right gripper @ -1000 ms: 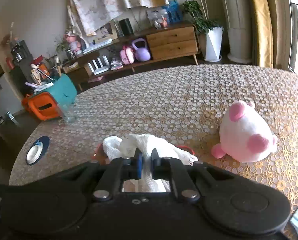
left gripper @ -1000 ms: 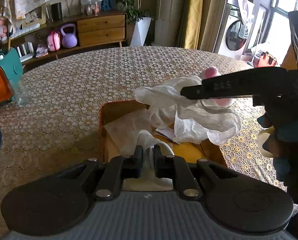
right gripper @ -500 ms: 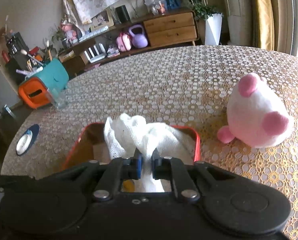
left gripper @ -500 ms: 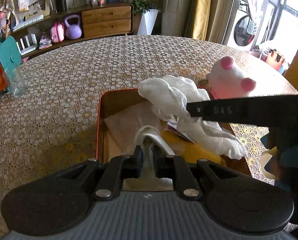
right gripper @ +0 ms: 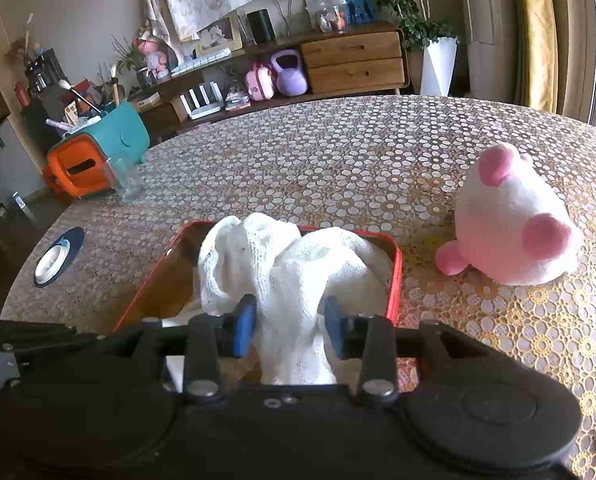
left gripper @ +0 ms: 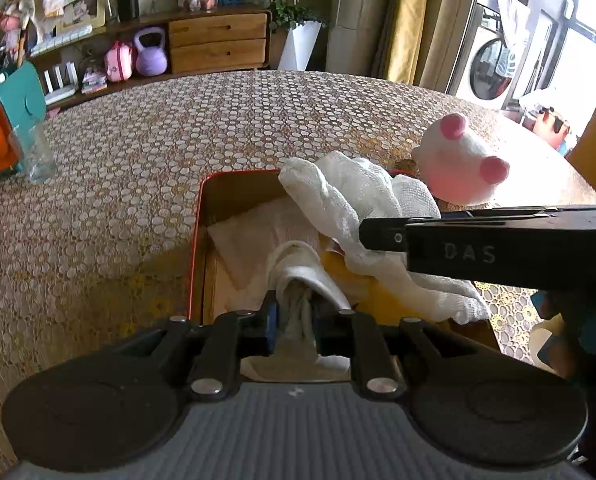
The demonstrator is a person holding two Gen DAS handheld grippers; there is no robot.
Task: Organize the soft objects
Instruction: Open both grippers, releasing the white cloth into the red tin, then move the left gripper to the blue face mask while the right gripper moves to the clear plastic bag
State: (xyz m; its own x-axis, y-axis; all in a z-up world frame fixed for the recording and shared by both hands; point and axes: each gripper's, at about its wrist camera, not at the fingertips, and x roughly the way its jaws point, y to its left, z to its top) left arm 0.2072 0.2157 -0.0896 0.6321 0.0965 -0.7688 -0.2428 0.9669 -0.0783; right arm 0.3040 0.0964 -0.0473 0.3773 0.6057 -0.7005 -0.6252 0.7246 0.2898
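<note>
A red-rimmed box (left gripper: 197, 240) (right gripper: 396, 276) sits on the patterned table. A white knitted cloth (left gripper: 358, 200) (right gripper: 282, 264) drapes into it over its right side. My right gripper (right gripper: 290, 326) is open, its blue pads either side of the cloth; it shows from the side in the left wrist view (left gripper: 382, 236). My left gripper (left gripper: 294, 314) is shut on a white rolled cloth (left gripper: 298, 264) over the box's near end. A pink and white plush toy (left gripper: 462, 164) (right gripper: 518, 224) sits on the table to the right of the box.
A clear glass (left gripper: 36, 152) (right gripper: 124, 180) and a teal and orange container (left gripper: 2, 120) (right gripper: 94, 152) stand at the table's left edge. A dark coaster with a white disc (right gripper: 56, 256) lies at the left. Flat cloths and something yellow (left gripper: 378, 296) lie inside the box.
My right gripper has lowered the knitted cloth into the box and opened its jaws, letting it go. My left gripper has stayed shut on the rolled cloth over the box.
</note>
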